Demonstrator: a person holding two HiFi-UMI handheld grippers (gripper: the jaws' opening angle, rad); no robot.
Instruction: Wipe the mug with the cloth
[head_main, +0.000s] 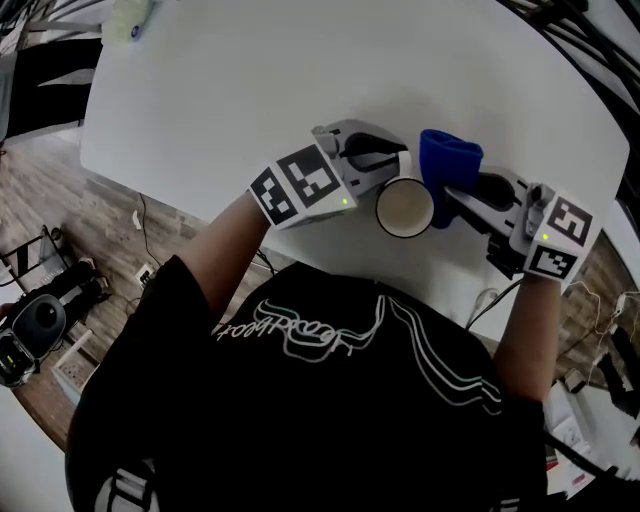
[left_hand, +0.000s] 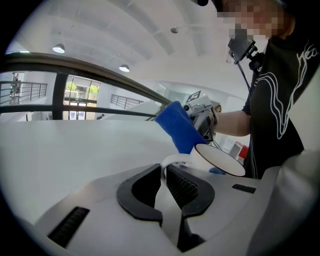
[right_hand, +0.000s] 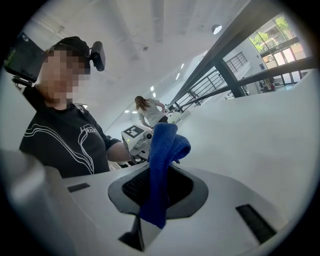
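Note:
A white mug (head_main: 404, 207) stands upright on the white table (head_main: 250, 90), close to its near edge. My left gripper (head_main: 390, 160) comes in from the left and is shut on the mug's handle (left_hand: 172, 162); the mug's rim (left_hand: 220, 159) shows just past the jaws. My right gripper (head_main: 452, 197) is shut on a blue cloth (head_main: 450, 158), which stands bunched up against the mug's right side. In the right gripper view the cloth (right_hand: 162, 160) hangs pinched between the pads and hides the mug.
A pale object (head_main: 130, 20) lies at the table's far left corner. Wooden floor with cables and dark equipment (head_main: 40, 320) lies to the left below the table. Another person (right_hand: 149, 111) stands far off in the room.

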